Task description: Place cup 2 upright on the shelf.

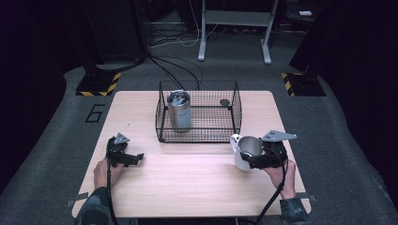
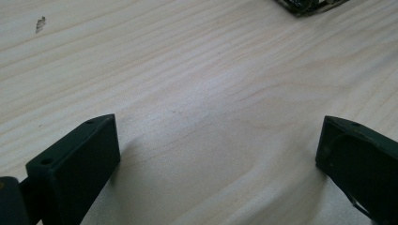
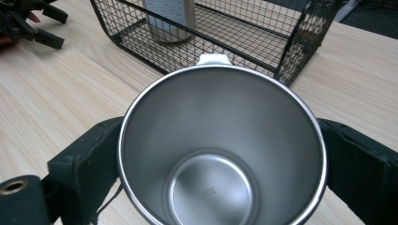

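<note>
Cup (image 3: 220,154), shiny steel inside, white handle, clamped by right gripper (image 1: 257,159) fingers; left gripper (image 2: 218,154) spread.

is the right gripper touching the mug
Touching: the right gripper view shows the right gripper with both fingers pressed against the sides of the mug.

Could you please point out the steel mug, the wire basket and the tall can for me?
steel mug (image 3: 220,154): right gripper view, inner wall.
wire basket (image 1: 237,108): high view, right side wall.
tall can (image 1: 179,115): high view, its side.
</note>
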